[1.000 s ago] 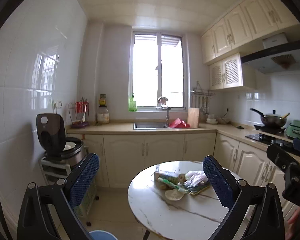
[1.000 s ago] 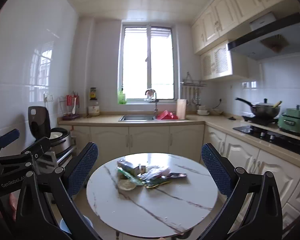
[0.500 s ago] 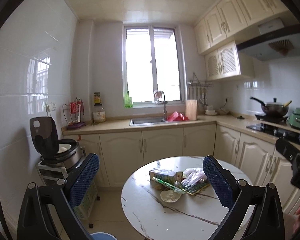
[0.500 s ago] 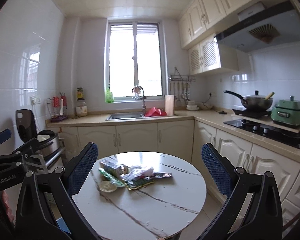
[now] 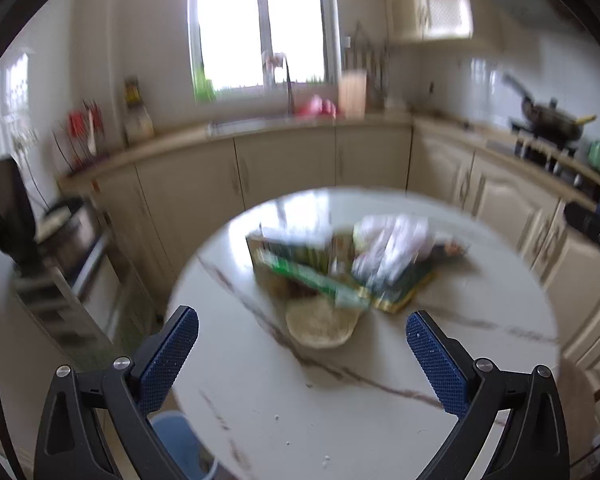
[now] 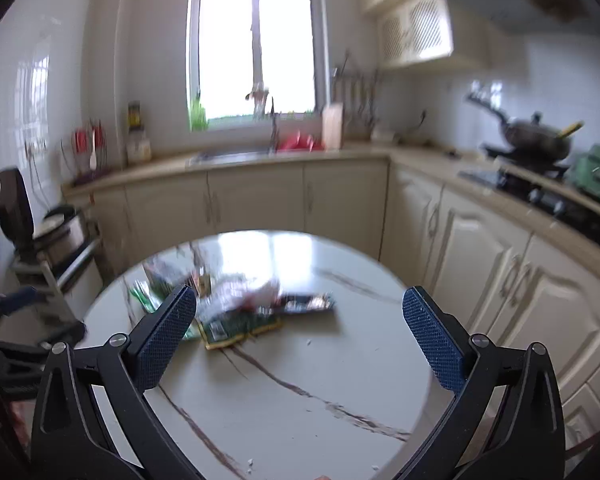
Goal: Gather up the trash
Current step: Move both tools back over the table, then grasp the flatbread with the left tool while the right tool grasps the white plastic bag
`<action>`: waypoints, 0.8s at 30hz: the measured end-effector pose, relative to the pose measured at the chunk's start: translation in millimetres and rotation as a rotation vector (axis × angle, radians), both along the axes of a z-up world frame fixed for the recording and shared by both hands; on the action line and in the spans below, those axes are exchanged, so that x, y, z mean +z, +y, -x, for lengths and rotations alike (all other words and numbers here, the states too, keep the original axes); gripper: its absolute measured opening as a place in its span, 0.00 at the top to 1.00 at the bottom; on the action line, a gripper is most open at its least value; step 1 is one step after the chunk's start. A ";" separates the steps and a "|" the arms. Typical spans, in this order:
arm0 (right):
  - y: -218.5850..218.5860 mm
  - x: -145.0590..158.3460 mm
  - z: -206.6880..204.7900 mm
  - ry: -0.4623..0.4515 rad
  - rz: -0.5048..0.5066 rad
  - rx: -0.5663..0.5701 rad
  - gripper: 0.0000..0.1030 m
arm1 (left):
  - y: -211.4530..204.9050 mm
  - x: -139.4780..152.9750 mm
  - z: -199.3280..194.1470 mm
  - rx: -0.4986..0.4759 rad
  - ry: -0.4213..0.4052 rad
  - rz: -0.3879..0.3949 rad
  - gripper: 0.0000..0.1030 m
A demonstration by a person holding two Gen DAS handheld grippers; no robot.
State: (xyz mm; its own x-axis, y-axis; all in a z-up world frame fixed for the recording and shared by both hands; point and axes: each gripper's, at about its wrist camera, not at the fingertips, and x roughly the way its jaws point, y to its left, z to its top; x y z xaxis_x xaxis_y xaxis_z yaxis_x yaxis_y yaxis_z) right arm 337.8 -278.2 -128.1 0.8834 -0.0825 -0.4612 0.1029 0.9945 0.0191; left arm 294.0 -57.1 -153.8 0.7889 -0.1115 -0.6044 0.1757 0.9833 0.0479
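Both grippers have closed in on the round marble table since a second ago, the trash pile now larger in view. The left gripper and right gripper hover above the tabletop, jaws spread wide, holding nothing. Green wrappers and what may be clear plastic lie heaped mid-table; blur leaves any printing unreadable.
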 end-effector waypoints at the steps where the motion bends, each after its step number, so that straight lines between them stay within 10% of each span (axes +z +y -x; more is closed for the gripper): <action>1: -2.2 -10.2 -12.2 0.034 -0.008 0.011 0.00 | -2.4 -7.9 -14.1 -0.005 0.030 -0.006 0.00; 12: -28.3 -73.2 -103.1 0.251 -0.026 0.046 0.00 | -29.2 -61.7 -136.7 -0.002 0.236 -0.122 0.04; 18: -27.1 -77.9 -135.3 0.263 -0.052 0.079 0.00 | -38.0 -59.8 -168.1 -0.064 0.250 -0.073 0.35; 24: -18.4 -85.3 -185.3 0.306 -0.166 0.163 0.00 | -26.4 -58.4 -166.8 -0.065 0.235 -0.045 0.40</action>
State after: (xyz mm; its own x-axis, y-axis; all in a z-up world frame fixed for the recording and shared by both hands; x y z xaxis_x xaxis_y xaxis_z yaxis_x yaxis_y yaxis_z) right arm 523.2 -296.6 -213.4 0.6983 0.1451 -0.7009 -0.0301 0.9843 0.1738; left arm 460.8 -83.5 -212.2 0.6178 -0.1265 -0.7761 0.2498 0.9674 0.0412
